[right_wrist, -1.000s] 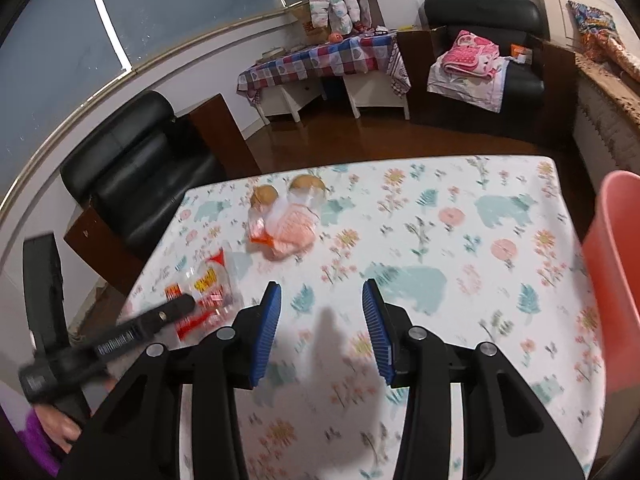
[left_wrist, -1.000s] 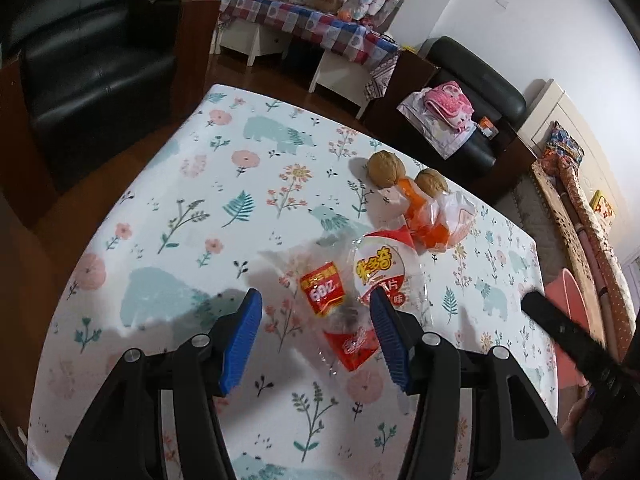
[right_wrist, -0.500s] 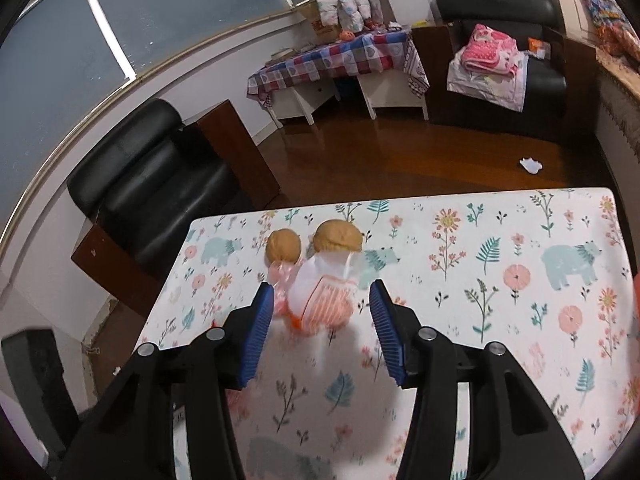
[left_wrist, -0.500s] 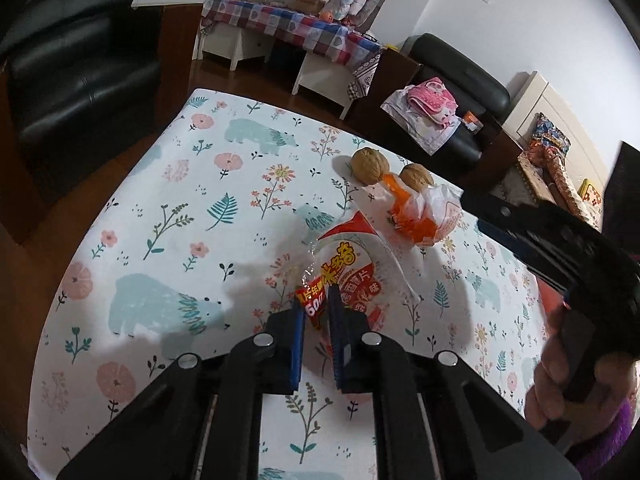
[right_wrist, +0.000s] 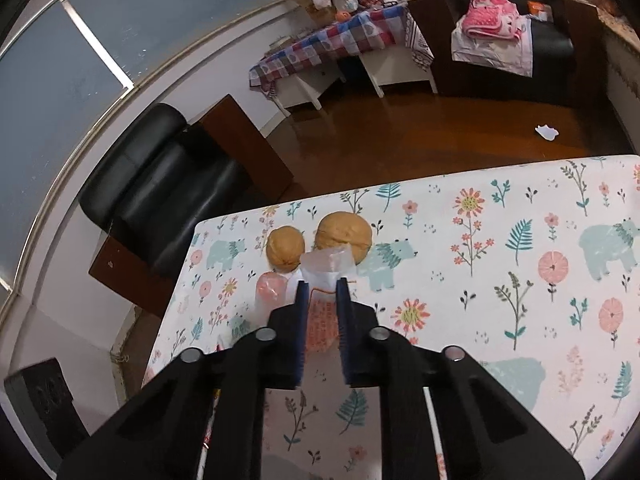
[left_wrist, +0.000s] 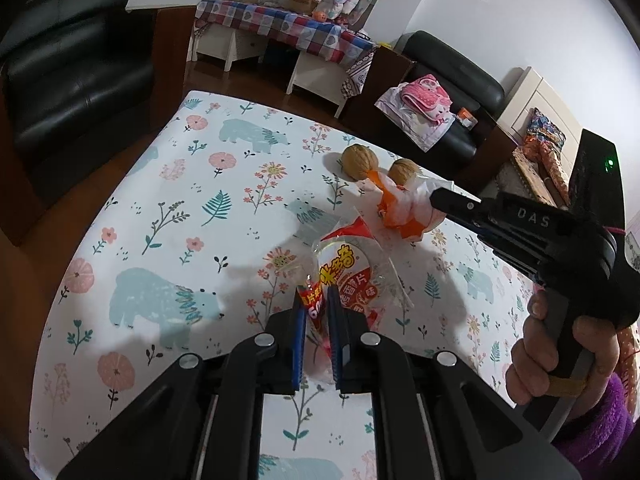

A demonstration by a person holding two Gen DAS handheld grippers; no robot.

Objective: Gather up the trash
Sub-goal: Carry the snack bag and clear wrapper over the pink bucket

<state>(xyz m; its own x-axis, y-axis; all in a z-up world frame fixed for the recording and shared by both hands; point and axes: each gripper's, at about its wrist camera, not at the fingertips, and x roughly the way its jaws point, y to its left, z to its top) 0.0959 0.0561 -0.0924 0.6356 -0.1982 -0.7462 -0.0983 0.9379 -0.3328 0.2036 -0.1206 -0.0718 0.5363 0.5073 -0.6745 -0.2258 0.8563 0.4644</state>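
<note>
Red-and-clear plastic snack wrapper [left_wrist: 352, 276] sits clamped in our left gripper [left_wrist: 318, 304]; our right gripper [right_wrist: 322, 294] has just closed on the orange-and-clear crumpled plastic bag [right_wrist: 320, 320].

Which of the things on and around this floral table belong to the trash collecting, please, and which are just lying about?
Belong to the job:
- red and clear crisp wrapper, pinched in left gripper
- orange and white crumpled plastic bag, pinched in right gripper

Lying about:
- two brown walnuts
- folded pink cloth on black armchair
</note>
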